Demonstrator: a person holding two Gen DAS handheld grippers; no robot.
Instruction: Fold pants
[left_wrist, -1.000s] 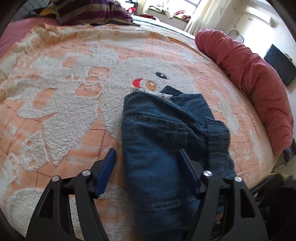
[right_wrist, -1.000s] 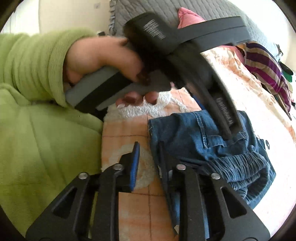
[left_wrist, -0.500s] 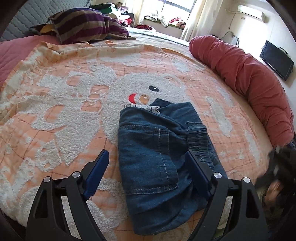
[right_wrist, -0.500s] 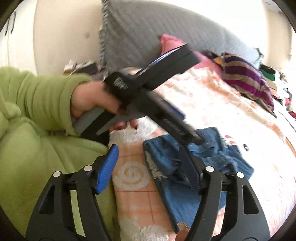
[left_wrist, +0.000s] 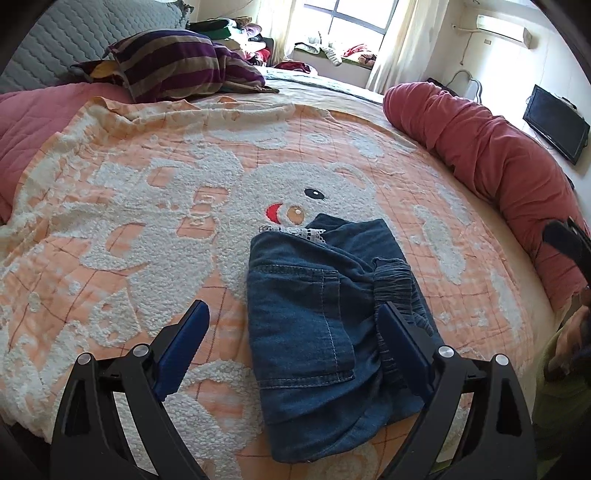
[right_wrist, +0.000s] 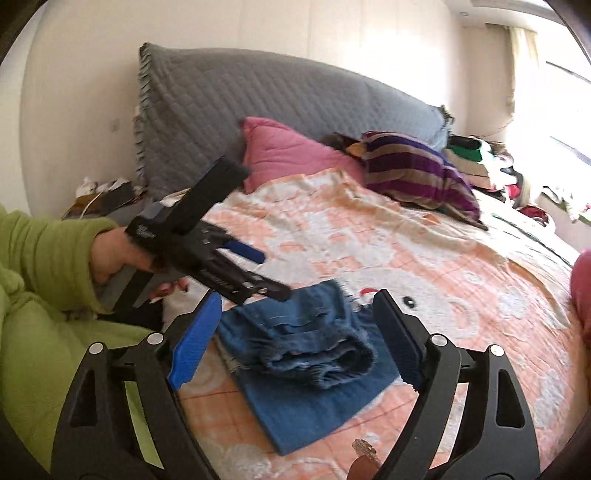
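The blue denim pants lie folded into a compact bundle on the orange and white blanket, back pocket up. They also show in the right wrist view. My left gripper is open and empty, held above the bundle's near end. My right gripper is open and empty, raised above the pants. The left gripper also shows in the right wrist view, held in a hand with a green sleeve.
A rolled red quilt lies along the bed's right edge. A striped pillow and a pink pillow lie against the grey headboard. A TV hangs on the far wall.
Both grippers have pulled up and back from the pants. The right gripper, narrowly open on the bundle's edge a second ago, is now wide open. The bundle lies flat on the blanket.
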